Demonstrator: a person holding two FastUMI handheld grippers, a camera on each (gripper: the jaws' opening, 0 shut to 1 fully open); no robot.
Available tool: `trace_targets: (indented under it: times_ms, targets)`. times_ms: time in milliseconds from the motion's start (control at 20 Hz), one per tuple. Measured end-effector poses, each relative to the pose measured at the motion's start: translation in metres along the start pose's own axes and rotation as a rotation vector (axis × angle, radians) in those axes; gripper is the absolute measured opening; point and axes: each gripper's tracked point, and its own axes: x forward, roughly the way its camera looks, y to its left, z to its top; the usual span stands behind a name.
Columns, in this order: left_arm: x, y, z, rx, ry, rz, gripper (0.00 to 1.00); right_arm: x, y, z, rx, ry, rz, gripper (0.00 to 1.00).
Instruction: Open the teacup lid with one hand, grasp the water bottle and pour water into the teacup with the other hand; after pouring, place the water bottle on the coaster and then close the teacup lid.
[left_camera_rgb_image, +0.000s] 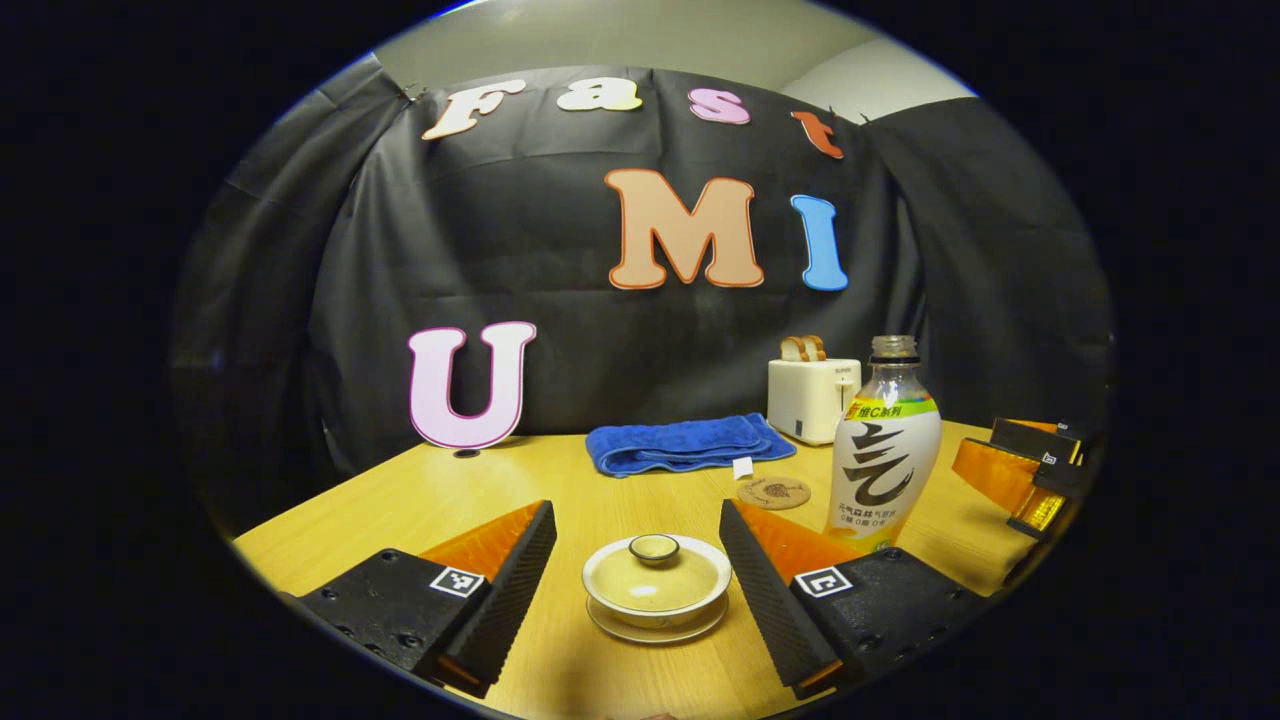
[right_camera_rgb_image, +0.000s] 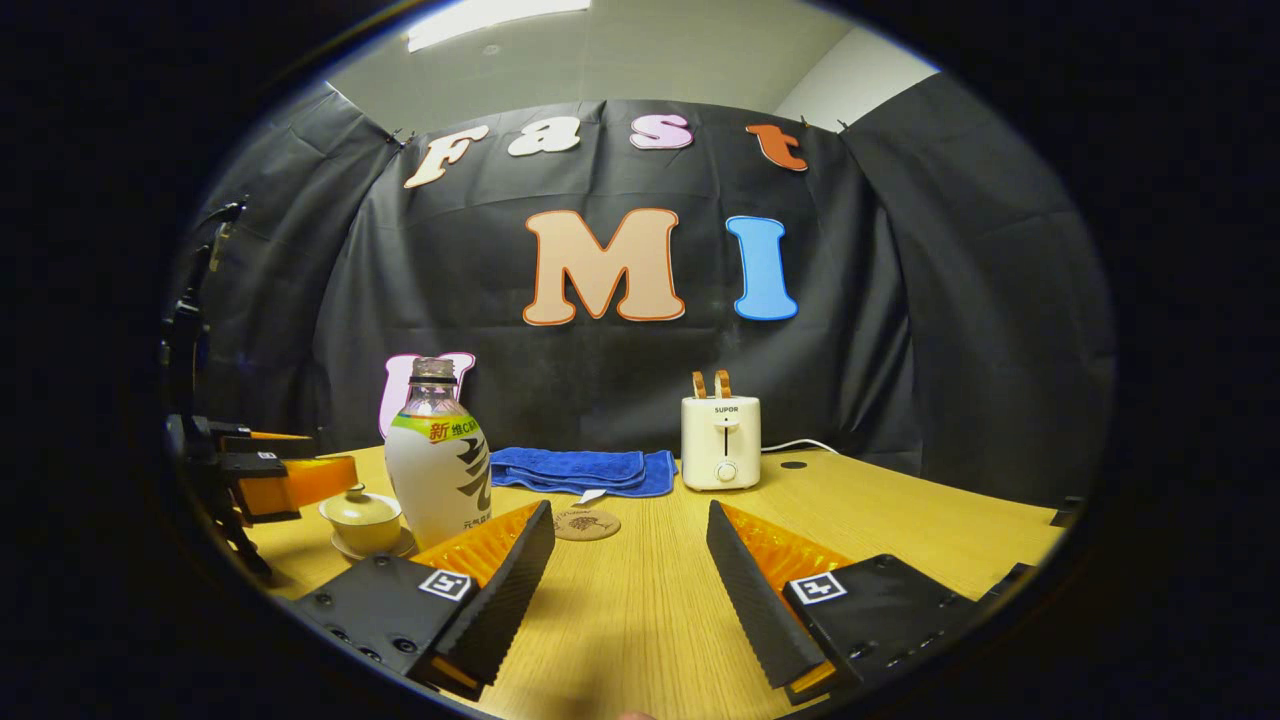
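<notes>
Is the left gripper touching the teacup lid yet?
Apart. In the left gripper view the left gripper is open, bare table showing between each finger and the teacup lid.

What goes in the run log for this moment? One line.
stage: approach | left gripper: open, astride teacup | lid: on | right gripper: open | water bottle: upright, ungrasped | coaster: bare

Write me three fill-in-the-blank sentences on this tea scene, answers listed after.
1. The lid of the teacup is still ____.
2. The left tongs stand ____ on either side of the teacup.
3. The folded towel is ____ in colour.
4. The water bottle has no ____ on its neck.

Answers: on; open; blue; cap
</notes>
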Motion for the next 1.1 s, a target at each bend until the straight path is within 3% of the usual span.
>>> trace_targets:
  times_ms: [450, 550, 600, 800, 1100]
  targets:
    - [0.021, -0.002, -0.022, -0.007, 0.096, -0.001, 0.94, 0.004, 0.002, -0.009, -0.001, 0.039, 0.008, 0.93]
    - [0.024, -0.002, -0.030, -0.005, 0.130, -0.001, 0.89, 0.003, 0.005, -0.006, 0.000, 0.032, 0.020, 0.98]
    - [0.026, -0.002, -0.036, -0.005, 0.149, -0.003, 0.84, 0.003, 0.006, -0.004, 0.001, 0.024, 0.022, 0.92]
    - [0.029, -0.003, -0.034, 0.013, 0.157, -0.004, 0.75, 0.001, 0.005, -0.001, 0.001, 0.008, 0.022, 0.93]
    - [0.031, -0.002, -0.032, 0.024, 0.151, -0.004, 0.69, 0.002, 0.008, -0.003, 0.001, 0.015, 0.031, 0.93]
